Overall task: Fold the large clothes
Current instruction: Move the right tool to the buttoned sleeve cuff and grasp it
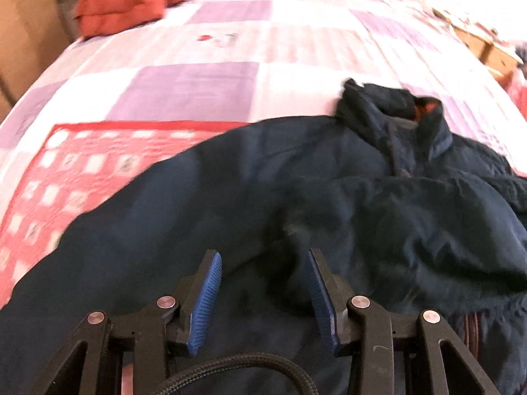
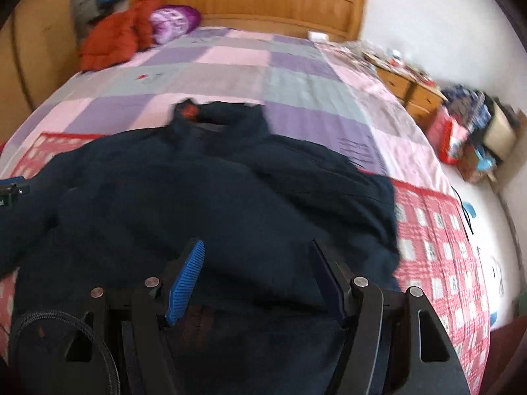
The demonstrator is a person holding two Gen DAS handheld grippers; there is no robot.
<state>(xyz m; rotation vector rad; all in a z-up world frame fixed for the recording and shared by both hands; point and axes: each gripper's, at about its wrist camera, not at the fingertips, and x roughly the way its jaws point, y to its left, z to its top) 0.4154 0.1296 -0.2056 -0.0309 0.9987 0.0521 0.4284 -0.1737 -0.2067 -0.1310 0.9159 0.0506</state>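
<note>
1. We found the dark navy padded jacket [image 2: 210,197] lying spread and rumpled on the pink-and-purple checked quilt [image 1: 204,89], collar [image 1: 395,112] toward the wooden headboard [image 2: 257,0].
2. Our left gripper [image 1: 263,263] hovered over the near hem, jaws apart and empty.
3. Our right gripper [image 2: 260,253] likewise stood spread wide, grasping nothing.
4. We judged the jacket soft, bulky and fairly light, its smooth shell likely slippery; thick folds would spring back.
5. We judged the hem corners or shoulder seams the best holds, pinching both layers together.
6. An orange-red puffy garment [image 2: 115,39] lay well apart near the headboard.
</note>
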